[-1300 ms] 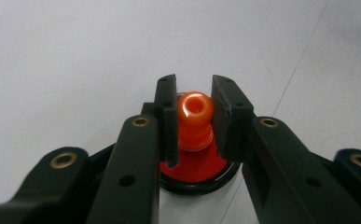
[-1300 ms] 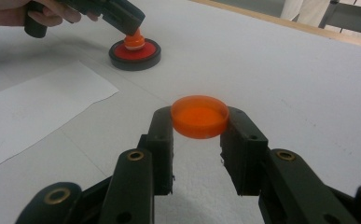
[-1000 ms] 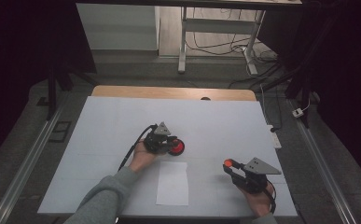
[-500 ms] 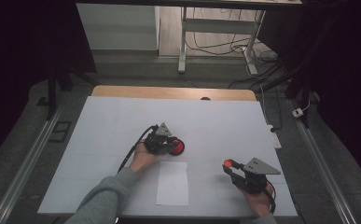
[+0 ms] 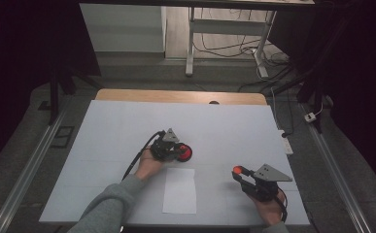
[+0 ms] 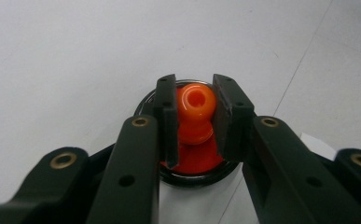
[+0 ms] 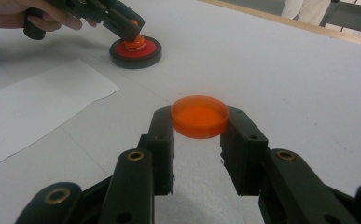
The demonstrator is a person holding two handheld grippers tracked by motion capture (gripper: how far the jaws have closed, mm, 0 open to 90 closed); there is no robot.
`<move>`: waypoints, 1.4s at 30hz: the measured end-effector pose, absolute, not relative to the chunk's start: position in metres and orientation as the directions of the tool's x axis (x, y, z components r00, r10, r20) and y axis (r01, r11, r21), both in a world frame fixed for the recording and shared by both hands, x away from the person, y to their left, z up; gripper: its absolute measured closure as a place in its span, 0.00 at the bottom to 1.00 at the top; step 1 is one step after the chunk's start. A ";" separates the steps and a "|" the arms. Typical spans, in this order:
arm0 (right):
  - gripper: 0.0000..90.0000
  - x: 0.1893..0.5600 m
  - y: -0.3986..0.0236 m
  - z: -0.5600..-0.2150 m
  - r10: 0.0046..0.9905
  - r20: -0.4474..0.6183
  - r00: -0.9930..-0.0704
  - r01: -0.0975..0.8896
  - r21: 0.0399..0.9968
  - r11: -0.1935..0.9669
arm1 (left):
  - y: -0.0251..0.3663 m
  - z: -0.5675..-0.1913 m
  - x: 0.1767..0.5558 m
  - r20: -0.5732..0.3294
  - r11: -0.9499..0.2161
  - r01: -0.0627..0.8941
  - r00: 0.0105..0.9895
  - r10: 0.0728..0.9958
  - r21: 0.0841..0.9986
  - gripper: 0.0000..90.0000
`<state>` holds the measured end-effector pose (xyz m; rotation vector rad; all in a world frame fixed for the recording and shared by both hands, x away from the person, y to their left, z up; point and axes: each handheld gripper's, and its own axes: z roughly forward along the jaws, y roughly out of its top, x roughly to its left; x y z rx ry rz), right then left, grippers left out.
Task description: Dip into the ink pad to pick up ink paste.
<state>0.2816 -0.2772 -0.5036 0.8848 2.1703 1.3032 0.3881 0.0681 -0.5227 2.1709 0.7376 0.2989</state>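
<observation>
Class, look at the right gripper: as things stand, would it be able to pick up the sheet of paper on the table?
Probably not as is. The right gripper is shut on an orange cap, so its jaws are full. The sheet of paper lies bare and unblocked beside it, so the way is free once the cap is put down.

From overhead I look forward and down on the white table point(image 5: 127, 121), while my close jaw-mounted cameras share the black-rimmed red dish point(image 7: 135, 52) at ten o'clock in the right gripper view.
</observation>
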 end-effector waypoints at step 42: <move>0.72 0.282 -0.278 -0.503 0.722 -0.057 -0.690 0.287 0.894 0.345 | 0.077 -0.514 0.390 -0.084 -0.416 0.411 0.786 0.612 0.811 0.80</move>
